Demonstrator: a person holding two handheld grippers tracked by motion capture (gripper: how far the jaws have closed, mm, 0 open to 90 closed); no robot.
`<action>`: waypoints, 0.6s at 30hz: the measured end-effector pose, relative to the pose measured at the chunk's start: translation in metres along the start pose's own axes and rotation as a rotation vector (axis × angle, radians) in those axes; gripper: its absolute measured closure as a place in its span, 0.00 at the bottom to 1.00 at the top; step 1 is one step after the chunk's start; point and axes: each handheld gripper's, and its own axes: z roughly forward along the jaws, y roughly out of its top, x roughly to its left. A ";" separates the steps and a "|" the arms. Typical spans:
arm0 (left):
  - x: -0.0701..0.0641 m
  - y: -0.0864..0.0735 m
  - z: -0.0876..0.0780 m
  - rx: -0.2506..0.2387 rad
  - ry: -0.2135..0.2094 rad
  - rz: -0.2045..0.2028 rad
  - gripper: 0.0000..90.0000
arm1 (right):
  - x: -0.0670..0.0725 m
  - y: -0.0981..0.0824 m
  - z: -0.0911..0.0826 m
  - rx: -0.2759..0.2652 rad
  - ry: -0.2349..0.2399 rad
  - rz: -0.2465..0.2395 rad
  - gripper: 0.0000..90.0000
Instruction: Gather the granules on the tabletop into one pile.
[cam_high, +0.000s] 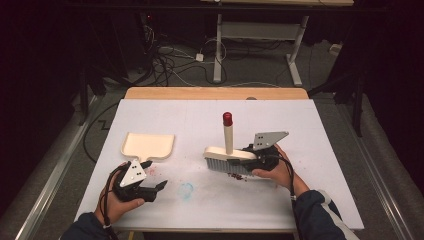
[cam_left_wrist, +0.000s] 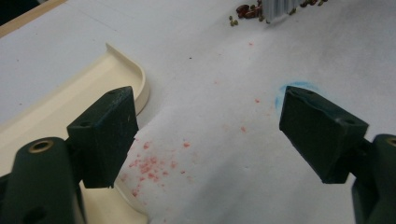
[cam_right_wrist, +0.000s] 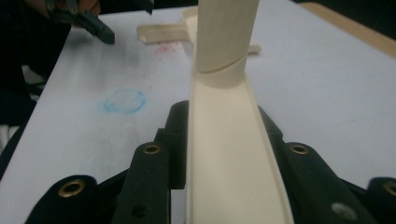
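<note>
The right claw (cam_high: 252, 159) is clamped on the back of a cream brush (cam_high: 229, 154). The brush stands on the white desk (cam_high: 320, 150) with its bristles down and its handle, tipped with a red cap, pointing up. Small brown crumbs (cam_high: 235, 176) lie just beside the bristles. The left claw (cam_high: 159, 186) is wide apart and holds nothing. It sits low near the cream dustpan (cam_high: 148, 145), which lies flat on the desk. Pink specks (cam_left_wrist: 149, 163) and a blue ring mark (cam_high: 185, 190) show between the two claws.

open left gripper (cam_left_wrist: 205, 135) beside cream dustpan (cam_left_wrist: 70, 100), above red specks (cam_left_wrist: 149, 165)
</note>
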 end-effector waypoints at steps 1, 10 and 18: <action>0.000 0.000 0.000 0.000 0.001 0.000 0.21 | 0.001 0.001 -0.002 -0.016 -0.007 0.005 0.75; 0.000 -0.001 -0.002 -0.003 0.006 0.005 0.21 | 0.007 0.002 -0.032 -0.070 -0.278 0.064 0.75; 0.000 0.000 -0.002 -0.001 0.008 0.008 0.21 | -0.003 -0.028 -0.047 0.022 -0.494 0.146 0.75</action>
